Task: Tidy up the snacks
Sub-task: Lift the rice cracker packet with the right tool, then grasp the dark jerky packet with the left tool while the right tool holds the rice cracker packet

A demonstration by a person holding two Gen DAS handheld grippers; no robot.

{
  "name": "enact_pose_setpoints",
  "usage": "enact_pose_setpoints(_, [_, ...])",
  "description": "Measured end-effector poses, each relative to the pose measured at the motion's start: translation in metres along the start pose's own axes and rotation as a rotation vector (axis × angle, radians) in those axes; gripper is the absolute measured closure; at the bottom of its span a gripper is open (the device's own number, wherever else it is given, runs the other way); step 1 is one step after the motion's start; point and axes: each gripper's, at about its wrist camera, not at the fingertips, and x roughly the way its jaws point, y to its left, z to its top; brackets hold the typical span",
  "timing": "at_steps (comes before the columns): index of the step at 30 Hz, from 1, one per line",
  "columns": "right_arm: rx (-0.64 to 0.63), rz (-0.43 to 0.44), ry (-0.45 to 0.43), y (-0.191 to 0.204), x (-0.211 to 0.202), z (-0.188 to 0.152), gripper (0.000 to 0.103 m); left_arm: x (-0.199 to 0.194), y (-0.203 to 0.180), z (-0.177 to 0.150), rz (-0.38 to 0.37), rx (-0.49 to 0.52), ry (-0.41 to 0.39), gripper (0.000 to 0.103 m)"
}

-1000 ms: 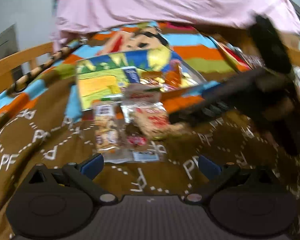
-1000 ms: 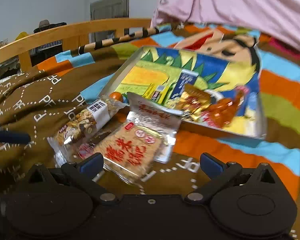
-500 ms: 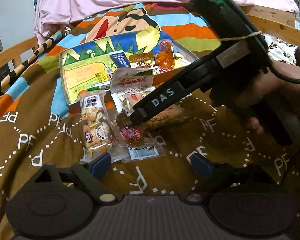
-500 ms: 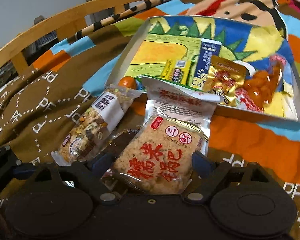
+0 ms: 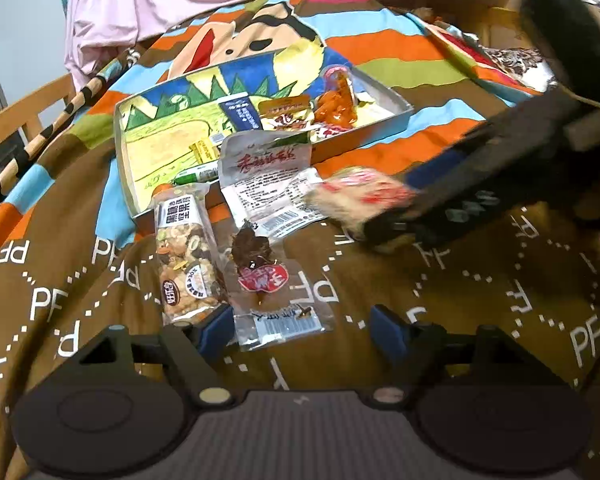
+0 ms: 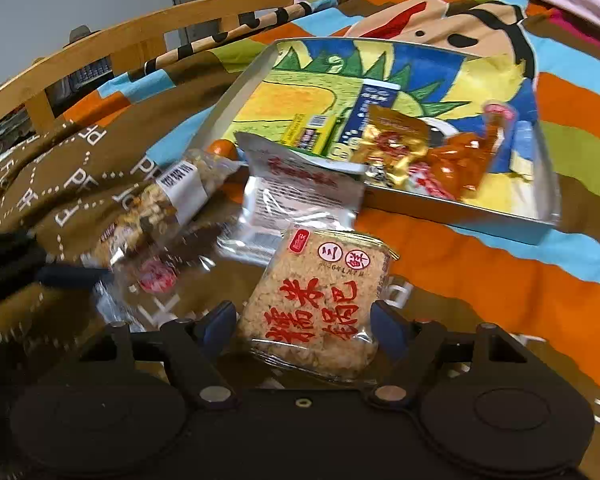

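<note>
Right tool [image 6: 302,332]: fingers spread wide either side of a clear-wrapped square rice cracker pack w/ red characters [image 6: 320,300]. Pack sits between the blue pads, gaps visible both sides, so not clamped. In the left wrist view the same pack [image 5: 360,196] is blurred at the tip of the right tool [image 5: 384,232], over the brown bedspread w/ white "PF" lettering [image 5: 480,300].

Left tool [image 5: 302,330]: fingers apart, holding nothing. Left blue pad [image 5: 216,328] just beside the lower end of a clear mixed-nut bar pack w/ white label [image 5: 184,256].

Other snacks on the bedspread: clear sachet w/ dark dried fruit and red round label [image 5: 260,276] just right of the nut bar; silver foil pouch w/ red script [image 5: 268,184] behind it, top edge leaning on the tray's near wall.

Shallow metal tray w/ colourful cartoon print inside [image 5: 124,184] lies further back on the striped part of the cover. Inside, right half: blue-white carton [image 5: 240,112], gold-red foil packet [image 5: 286,114], orange glossy snack bag [image 5: 338,102]. Yellow small pack [image 5: 202,152] and green tube [image 5: 196,174] near the front wall.

Wooden bed rail [image 6: 100,56] at left.
</note>
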Motion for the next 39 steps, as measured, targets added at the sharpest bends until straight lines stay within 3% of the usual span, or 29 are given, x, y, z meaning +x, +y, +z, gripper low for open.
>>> enact_pose_setpoints(9, [-0.029,-0.041,-0.039,-0.019,-0.032,-0.032,0.028,0.007,0.002,0.01,0.016,-0.069,0.049,0.025])
enact_pose_setpoints(13, [-0.081,-0.052,-0.056,-0.012,-0.029,-0.032,0.028,0.014,0.001,0.022,0.057,-0.172,0.067,0.025])
enact_pose_setpoints(15, [-0.092,-0.05,-0.063,-0.011,-0.028,-0.033,0.028,0.017,0.003,0.028,0.064,-0.225,0.064,0.028])
enact_pose_setpoints(18, [-0.087,-0.038,-0.07,-0.014,-0.028,-0.033,0.028,0.027,0.011,0.035,0.105,-0.27,0.09,0.044])
enact_pose_setpoints(22, [-0.074,-0.029,-0.08,-0.016,-0.026,-0.034,0.028,0.035,0.029,0.037,0.073,-0.389,0.113,0.044])
enact_pose_setpoints(30, [-0.067,-0.04,-0.108,-0.014,-0.021,-0.037,0.024,0.044,0.021,0.05,0.113,-0.346,0.094,0.041])
enact_pose_setpoints(34, [-0.056,-0.036,-0.12,-0.014,-0.019,-0.037,0.02,0.05,0.023,0.055,0.124,-0.392,0.084,0.041])
enact_pose_setpoints(36, [-0.047,-0.034,-0.125,-0.014,-0.017,-0.036,0.018,0.053,0.024,0.056,0.131,-0.413,0.09,0.048])
enact_pose_setpoints(39, [-0.049,-0.038,-0.131,-0.013,-0.013,-0.036,0.016,0.055,0.027,0.052,0.128,-0.456,0.097,0.049])
